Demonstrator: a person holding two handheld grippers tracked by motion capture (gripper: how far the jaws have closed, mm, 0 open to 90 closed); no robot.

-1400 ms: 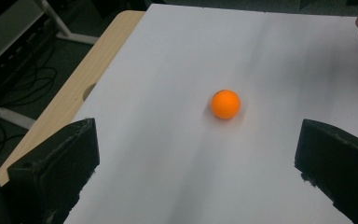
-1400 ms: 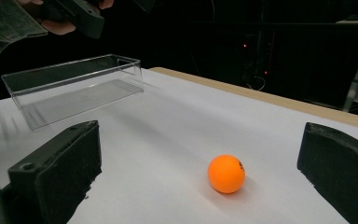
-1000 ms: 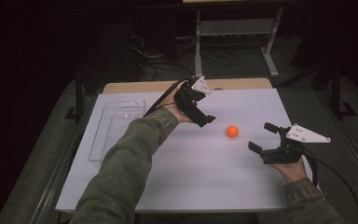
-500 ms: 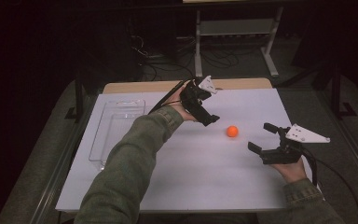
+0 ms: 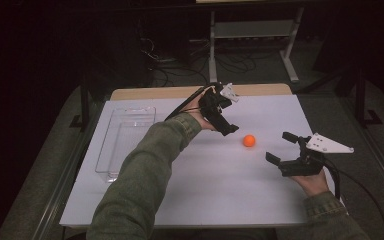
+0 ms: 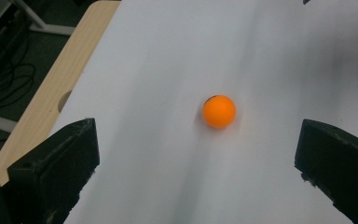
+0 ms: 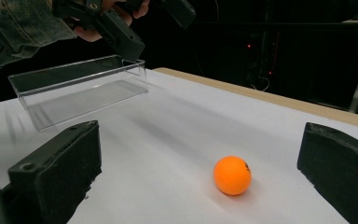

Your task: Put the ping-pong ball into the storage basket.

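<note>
Small orange plastic ball [image 5: 249, 140] is seen resting on the white-covered table [image 5: 220, 195]; taken here as landmark for all positions. Left gripper [image 5: 228, 127] is held above the table, just to the ball's left and slightly behind it in the high view; its fingers [image 6: 56, 170] are spread wide, with the ball framed between them but farther on, not yet enclosed. Right gripper [image 5: 281, 148] is held to the ball's right and nearer the person, close to the table; its fingers [image 7: 60, 161] are also wide, nothing gripped; the ball lies ahead between them, apart from both. A clear rectangular plastic tray [image 5: 122, 140] is noted well to the ball's left, apparently holding nothing.

Judged step: approach of the left gripper for a grasp of the ball, presumably for transfer to the tray.

Risks, as judged:
- the ball is round and light, so it is likely to roll if one finger touches before the other; cause would be an off-centre descent;
- if the fingers are closed above or below the ball's widest part, it could be squeezed out and sent across the table, possibly off the far edge;
- both grippers are aimed at the ball; a collision is possible if both are advanced together.
</note>
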